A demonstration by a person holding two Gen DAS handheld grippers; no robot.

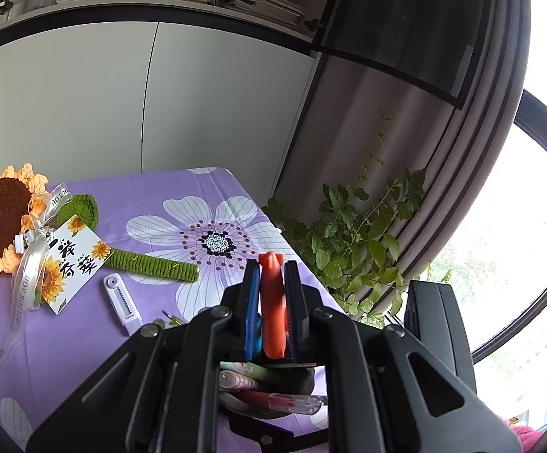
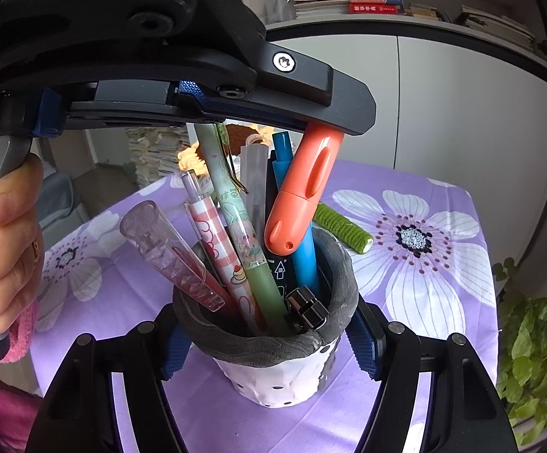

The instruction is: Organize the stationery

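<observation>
Several pens (image 2: 232, 226) sit in the cup (image 2: 273, 370); left fingers (image 1: 272, 268) pinch an orange marker (image 2: 303, 192) above it; right fingers (image 2: 269, 351) clamp the cup. White cutter (image 1: 122, 302), perhaps more, waits on the surface (image 1: 152, 204).

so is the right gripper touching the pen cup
Touching. The right wrist view shows the right gripper with its blue pads pressed against both sides of the pen cup.

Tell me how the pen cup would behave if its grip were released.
The pen cup likely tips easily: tall pens lean out above its rim. Its soft grey cuff probably yields under the right gripper.
</observation>
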